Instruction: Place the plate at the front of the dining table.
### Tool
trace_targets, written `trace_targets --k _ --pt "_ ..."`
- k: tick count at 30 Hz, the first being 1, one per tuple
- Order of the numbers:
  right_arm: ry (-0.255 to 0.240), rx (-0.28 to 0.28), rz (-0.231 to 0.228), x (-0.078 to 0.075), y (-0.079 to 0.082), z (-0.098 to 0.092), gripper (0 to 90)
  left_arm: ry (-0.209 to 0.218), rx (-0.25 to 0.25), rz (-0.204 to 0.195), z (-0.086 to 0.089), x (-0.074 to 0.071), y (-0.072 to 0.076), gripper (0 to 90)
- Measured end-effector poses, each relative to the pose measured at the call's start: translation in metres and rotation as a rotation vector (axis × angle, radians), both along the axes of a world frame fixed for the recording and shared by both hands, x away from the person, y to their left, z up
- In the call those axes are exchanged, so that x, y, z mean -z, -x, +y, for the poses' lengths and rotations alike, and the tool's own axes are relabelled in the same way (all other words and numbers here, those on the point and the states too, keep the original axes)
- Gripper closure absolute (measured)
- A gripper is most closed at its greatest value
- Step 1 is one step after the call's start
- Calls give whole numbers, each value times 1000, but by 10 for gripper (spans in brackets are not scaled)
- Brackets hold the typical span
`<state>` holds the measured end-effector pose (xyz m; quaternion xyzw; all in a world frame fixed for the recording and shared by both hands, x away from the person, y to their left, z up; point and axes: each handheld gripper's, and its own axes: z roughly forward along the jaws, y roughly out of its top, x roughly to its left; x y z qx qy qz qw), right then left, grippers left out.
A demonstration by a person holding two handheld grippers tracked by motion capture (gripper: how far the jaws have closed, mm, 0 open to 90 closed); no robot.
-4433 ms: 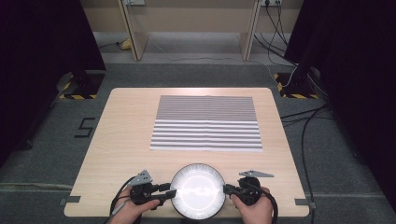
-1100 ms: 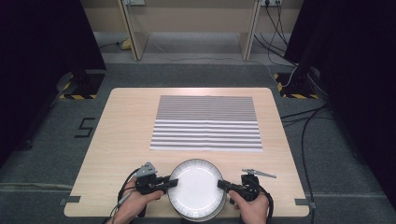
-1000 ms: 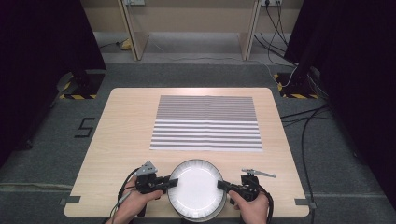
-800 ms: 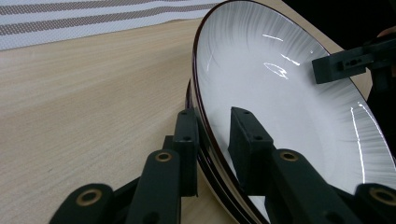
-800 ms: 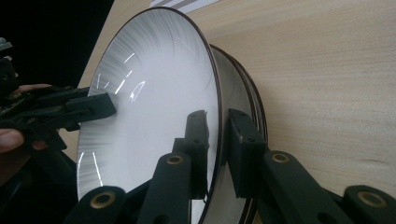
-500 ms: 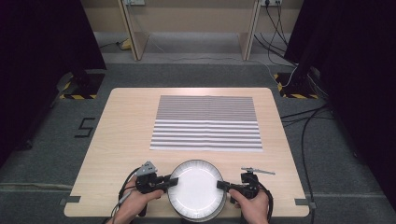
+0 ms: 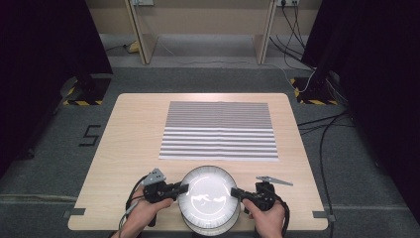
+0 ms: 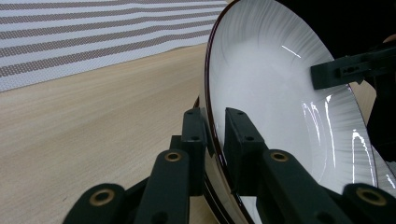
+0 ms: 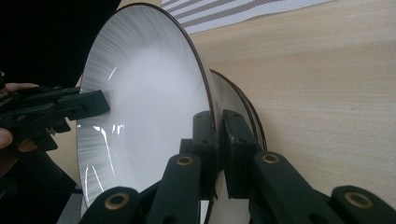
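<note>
A white ribbed plate with a dark rim (image 7: 208,196) is held just above a stack of like plates (image 7: 208,227) near the table's front edge. My left gripper (image 7: 183,189) pinches its left rim; its jaws have just been closing on that rim, and in the left gripper view the pads (image 8: 194,135) press on the plate (image 8: 280,93). My right gripper (image 7: 235,192) is shut on the opposite rim. In the right gripper view its pads (image 9: 236,140) clamp the plate (image 9: 140,107), with the lower plates (image 9: 245,112) behind.
A grey-and-white striped mat (image 7: 219,130) lies in the middle of the wooden table (image 7: 133,139), beyond the plates. The stack stands close to the front edge. Cables and dark stands lie on the floor to both sides.
Since the earliest frame both grippers have closed in on the top plate's rim and the plate sits a little higher. Over the last second the hands have stayed put.
</note>
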<state>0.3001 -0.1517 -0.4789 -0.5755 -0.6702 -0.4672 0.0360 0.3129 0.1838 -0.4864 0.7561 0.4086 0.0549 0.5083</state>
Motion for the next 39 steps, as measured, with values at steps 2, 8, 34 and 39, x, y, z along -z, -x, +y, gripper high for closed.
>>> trace_targets --k 2,8,34,39 --pt "6 3 -10 -2 0 0 850 6 -3 2 -1 0 -1 792" --pt "22 4 -32 -4 -1 0 850 12 -8 1 -1 -1 -2 800" --pt "54 23 -116 -17 -8 0 848 31 -21 -13 -3 -17 -18 831" --pt "62 31 -125 -20 -9 -1 849 30 -20 -22 -6 -19 -20 833"
